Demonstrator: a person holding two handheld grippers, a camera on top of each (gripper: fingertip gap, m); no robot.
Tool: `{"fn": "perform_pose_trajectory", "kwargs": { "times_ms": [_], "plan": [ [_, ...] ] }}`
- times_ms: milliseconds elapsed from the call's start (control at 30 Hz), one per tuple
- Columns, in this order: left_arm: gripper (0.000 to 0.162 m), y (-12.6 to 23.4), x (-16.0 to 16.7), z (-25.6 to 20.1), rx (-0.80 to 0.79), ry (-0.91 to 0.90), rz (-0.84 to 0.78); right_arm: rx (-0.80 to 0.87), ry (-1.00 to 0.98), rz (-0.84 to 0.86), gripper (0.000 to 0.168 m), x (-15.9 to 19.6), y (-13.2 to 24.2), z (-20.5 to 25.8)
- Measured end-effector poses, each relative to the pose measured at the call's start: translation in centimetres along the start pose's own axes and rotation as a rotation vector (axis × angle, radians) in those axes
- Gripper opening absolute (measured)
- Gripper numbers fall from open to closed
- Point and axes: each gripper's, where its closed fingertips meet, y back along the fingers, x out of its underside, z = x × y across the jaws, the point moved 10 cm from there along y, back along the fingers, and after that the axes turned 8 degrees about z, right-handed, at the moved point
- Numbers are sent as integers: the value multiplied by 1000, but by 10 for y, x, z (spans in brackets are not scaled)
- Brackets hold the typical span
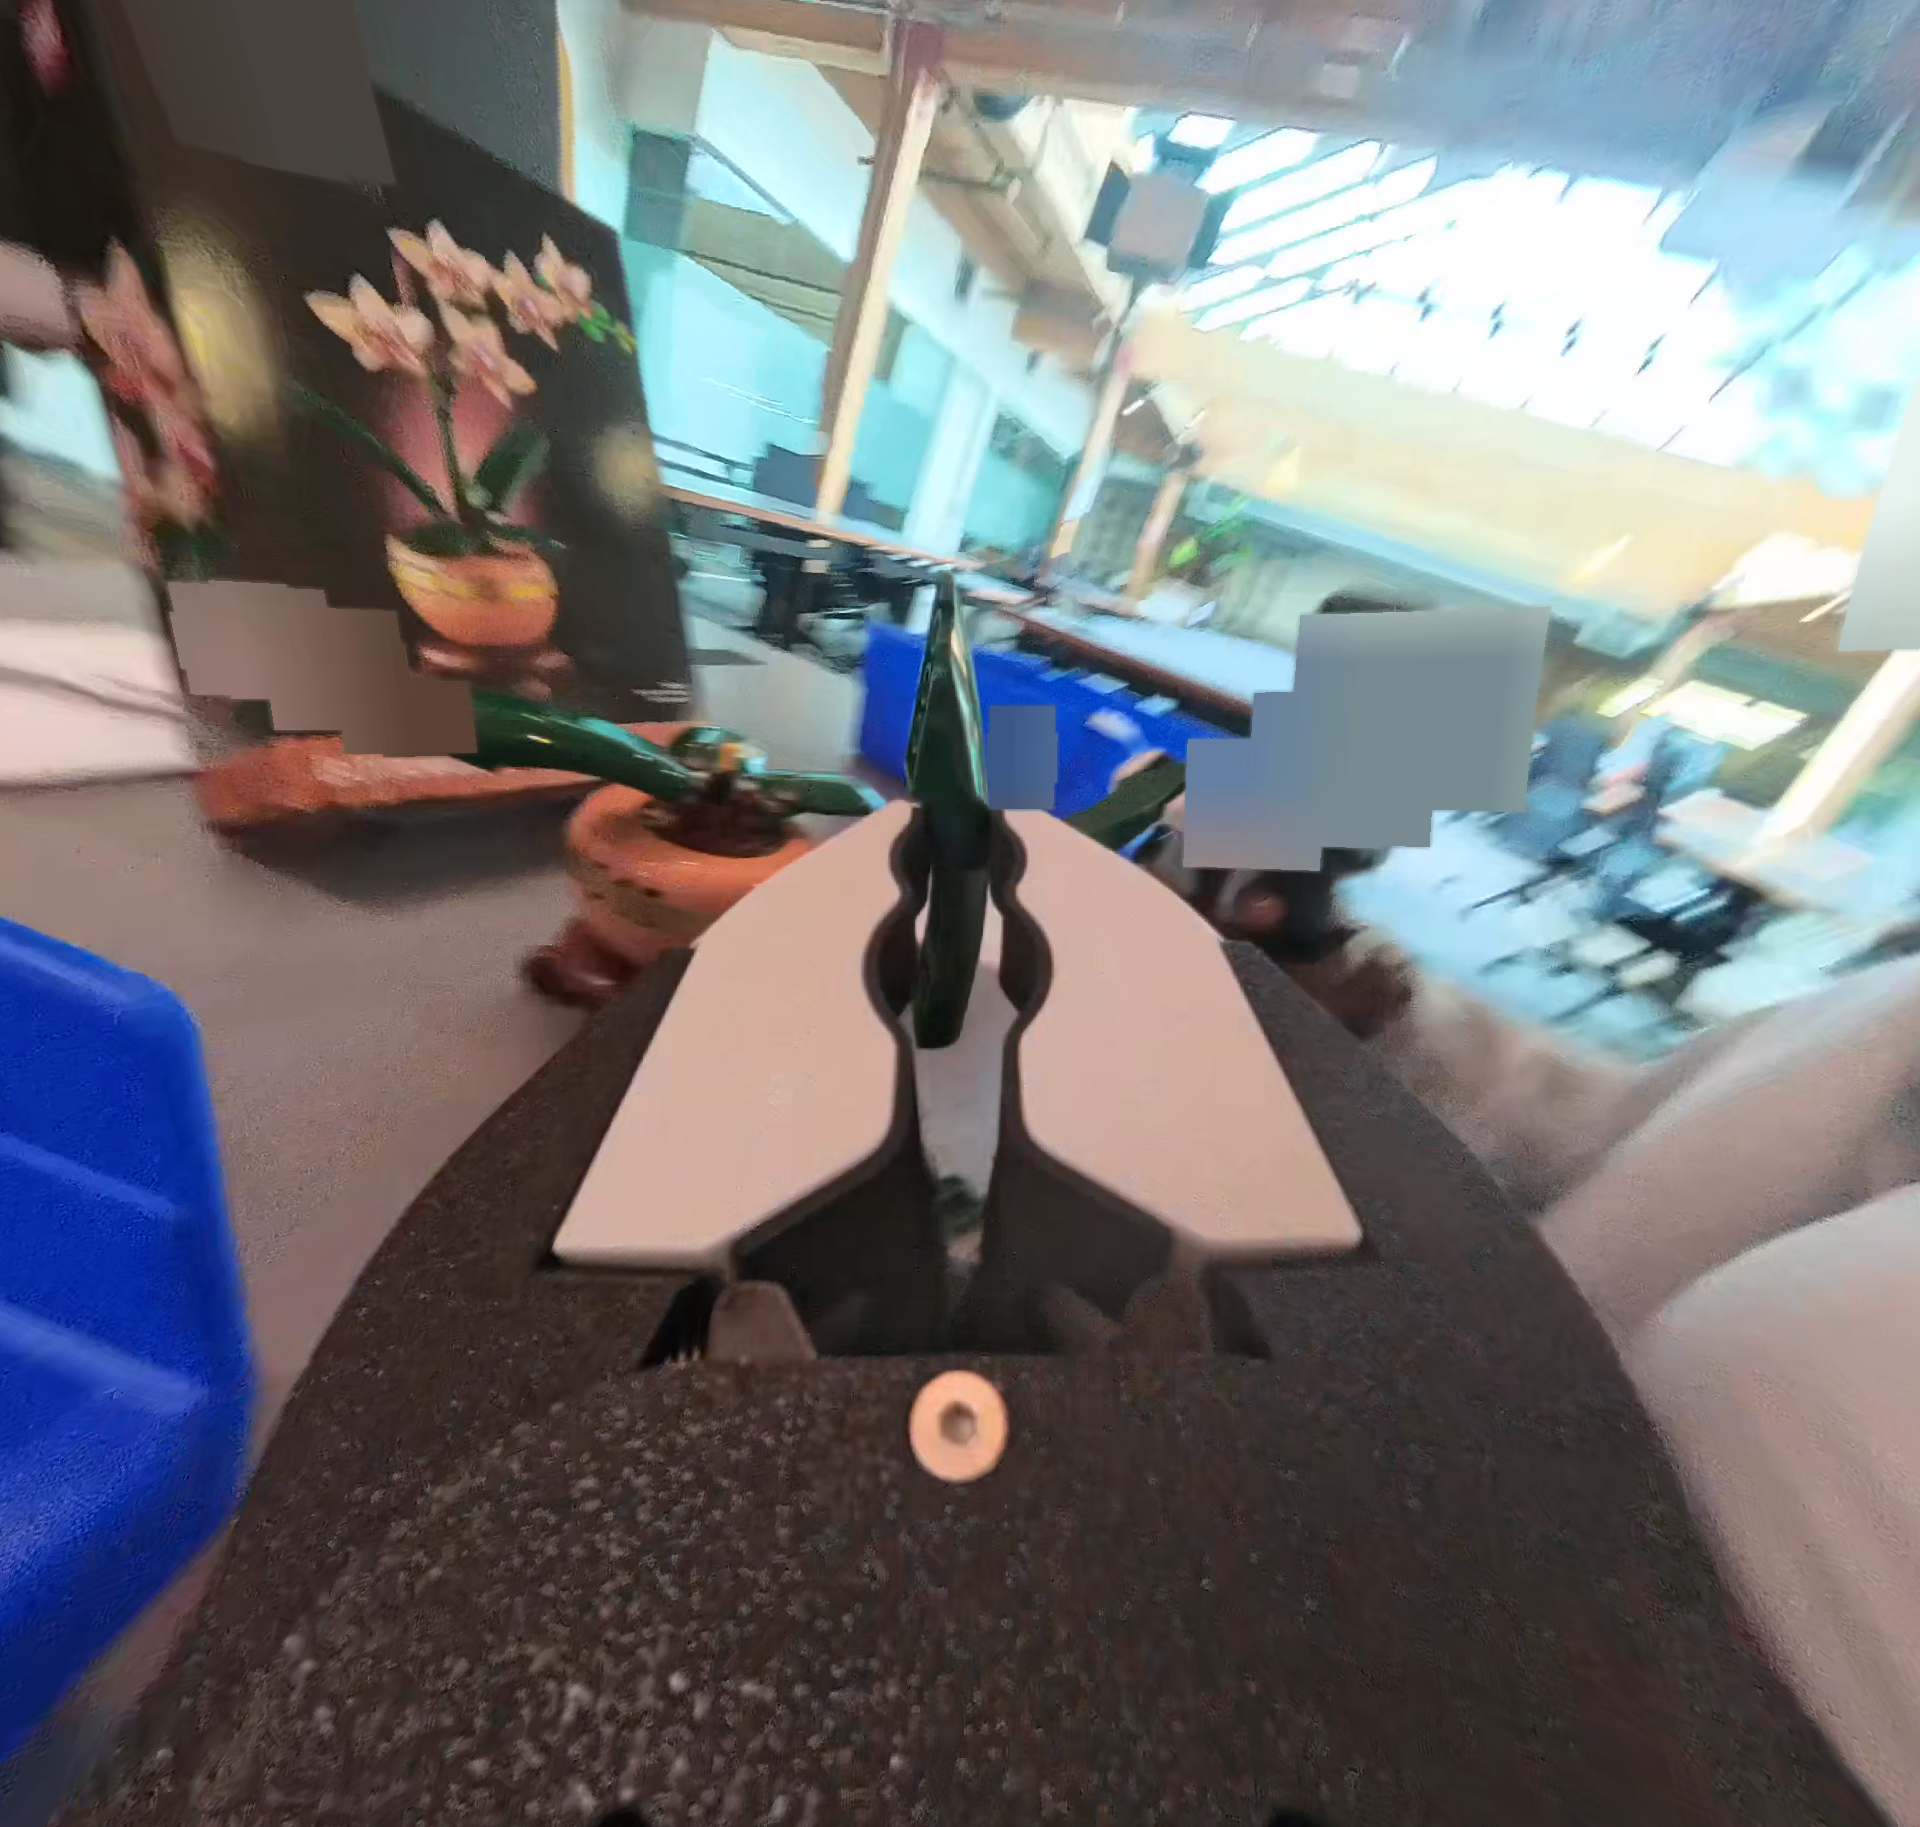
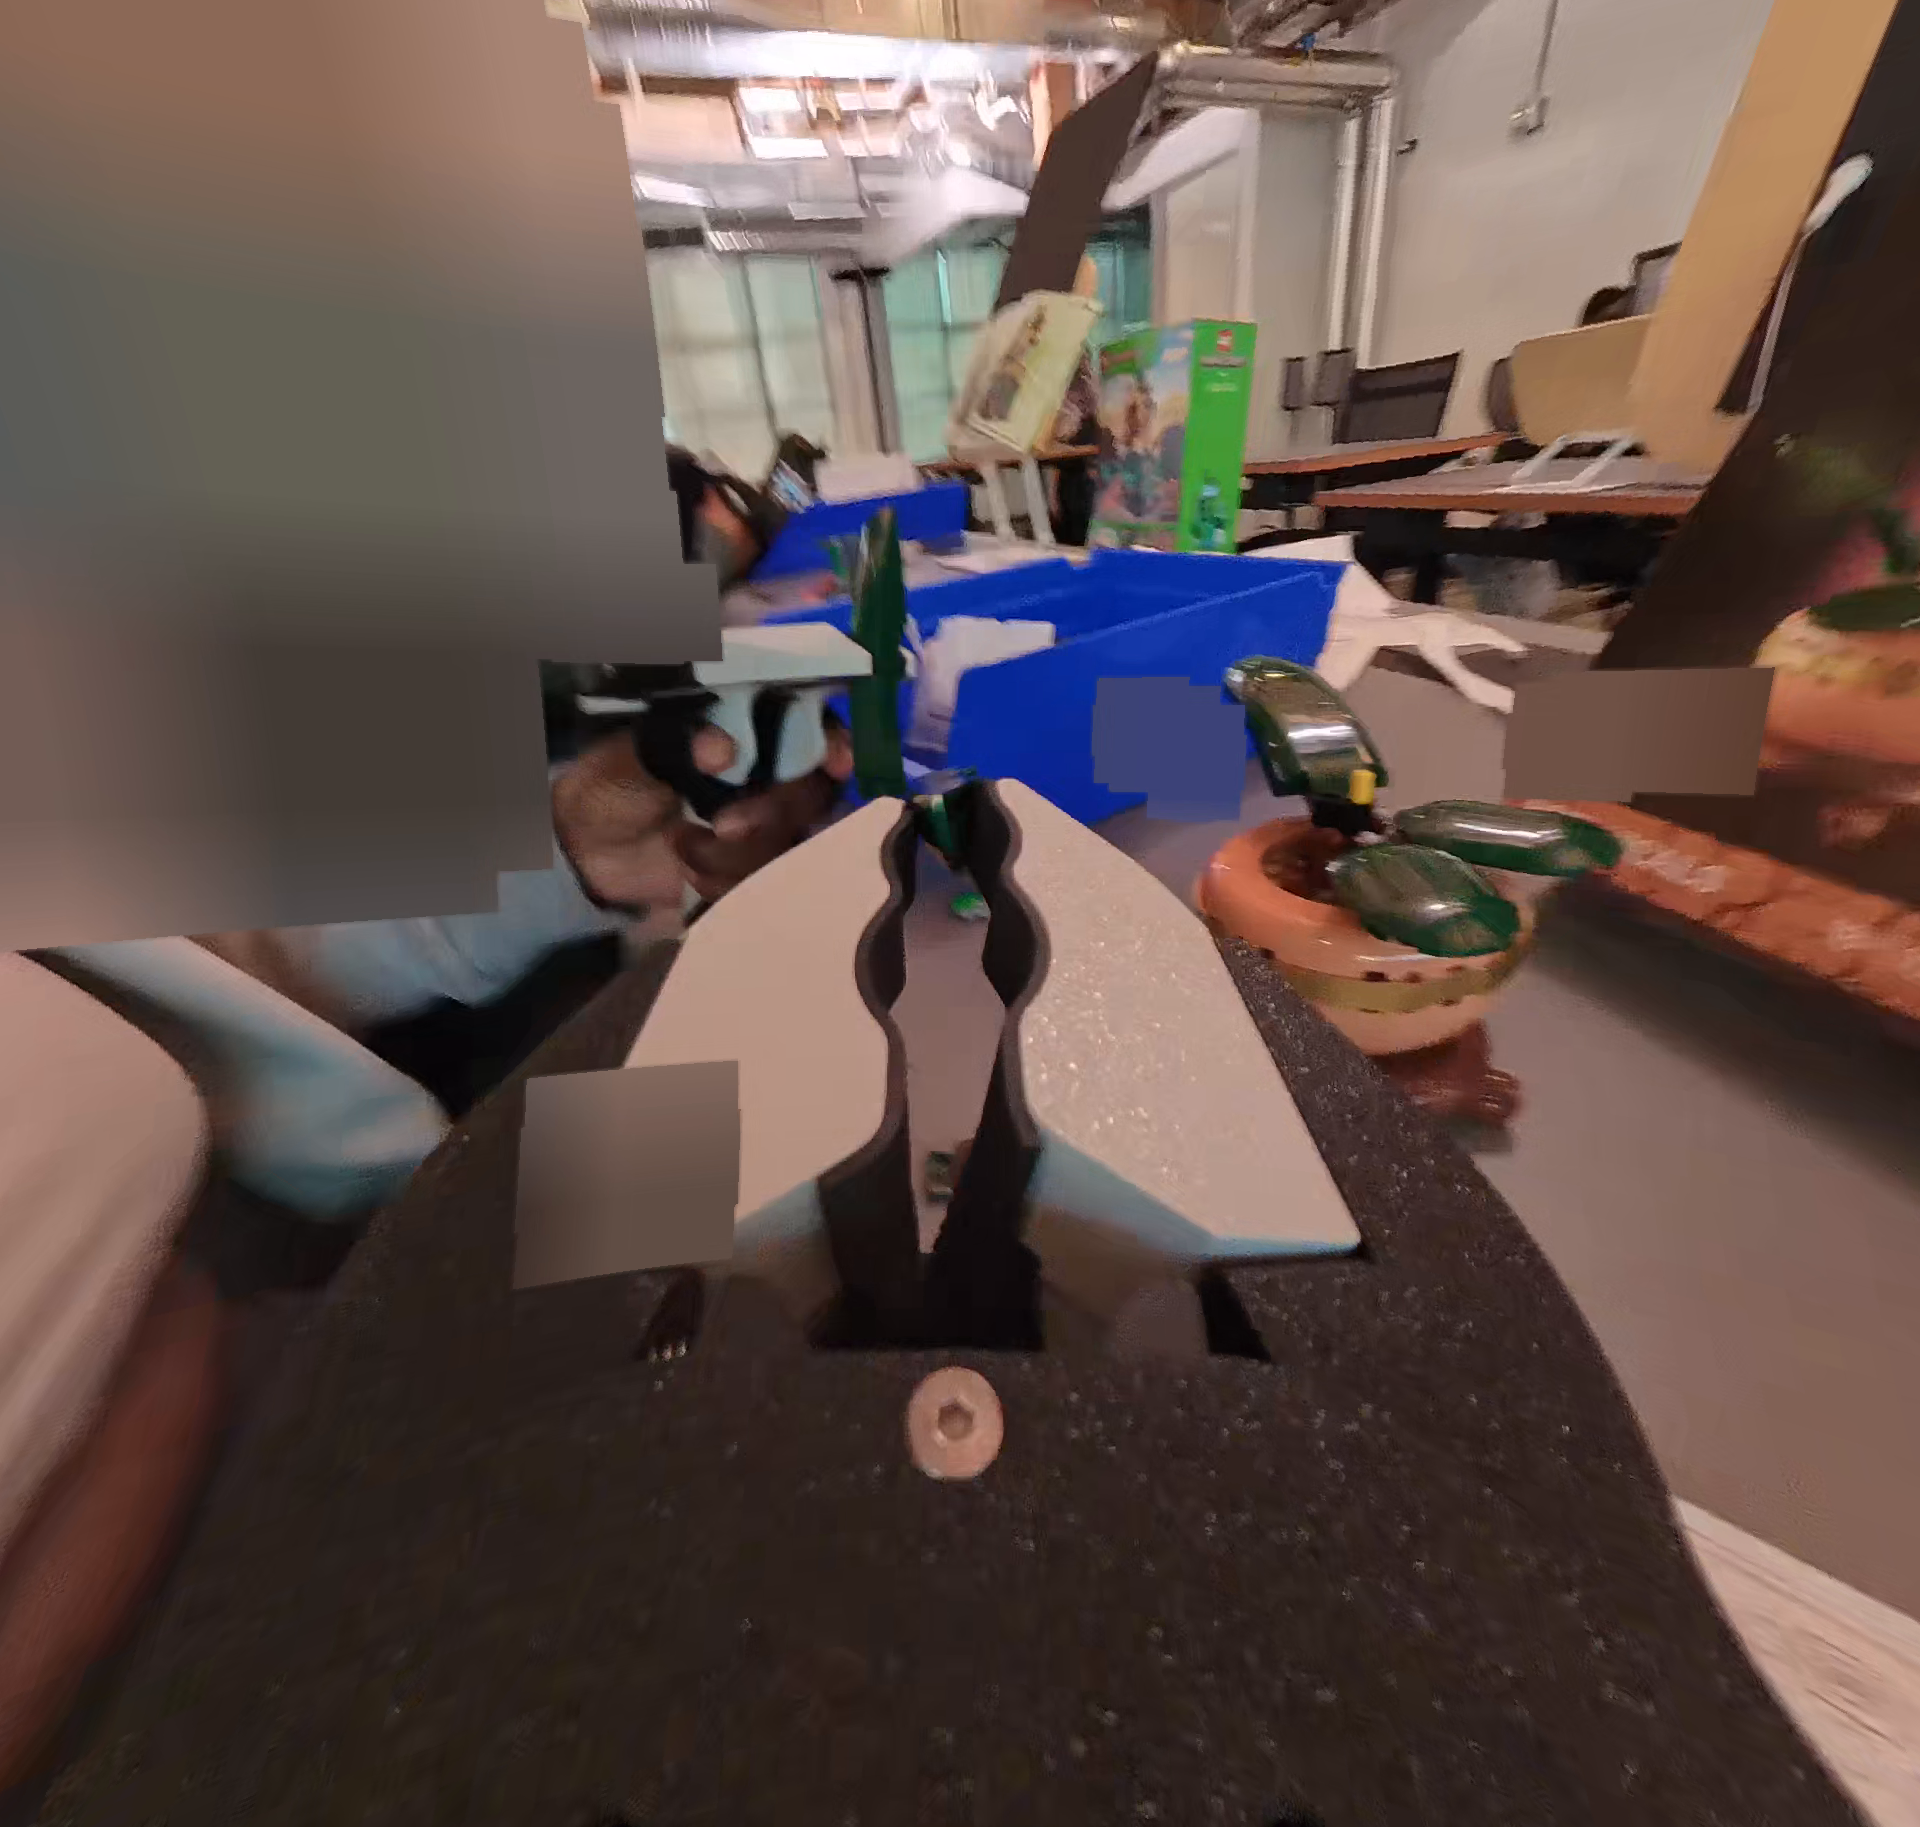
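My left gripper (image 1: 951, 823) is shut on a dark green brick leaf (image 1: 943, 717) that stands upright between its fingertips. Just beyond and to its left, a terracotta-coloured brick flower pot (image 1: 665, 873) with green leaves stands on the grey table. My right gripper (image 2: 943, 809) is shut on a small green brick piece (image 2: 940, 821) at its tips. The pot (image 2: 1340, 956) with three glossy leaves stands to its right. In the right wrist view the left gripper (image 2: 790, 697), held by a hand, shows farther off with its leaf (image 2: 881, 655) upright.
A dark box with an orchid picture (image 1: 499, 489) leans behind the pot, also at the right edge of the right wrist view (image 2: 1818, 634). Blue bins stand near left (image 1: 94, 1258) and behind (image 2: 1143, 634). A green box (image 2: 1184, 427) stands farther back.
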Motion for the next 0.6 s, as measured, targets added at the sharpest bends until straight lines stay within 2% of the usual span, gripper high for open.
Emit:
{"fn": "perform_pose_trajectory", "kwargs": {
  "times_ms": [100, 300, 467, 600],
  "plan": [
    [10, -1, -3, 7, 156, 276, -63, -71, -114, -50, 10, -4, -3, -2],
    [9, -3, -8, 11, 396, 603, -235, -111, -113, -39, 10, -13, -10, 5],
    [9, 0, -9, 9, 446, 632, -287, -79, -40, -29, 10, -19, -8, 10],
    [9, 2, -6, 3, 331, 458, -165, -20, 90, 11, 10, -18, -4, 19]
  ]
}}
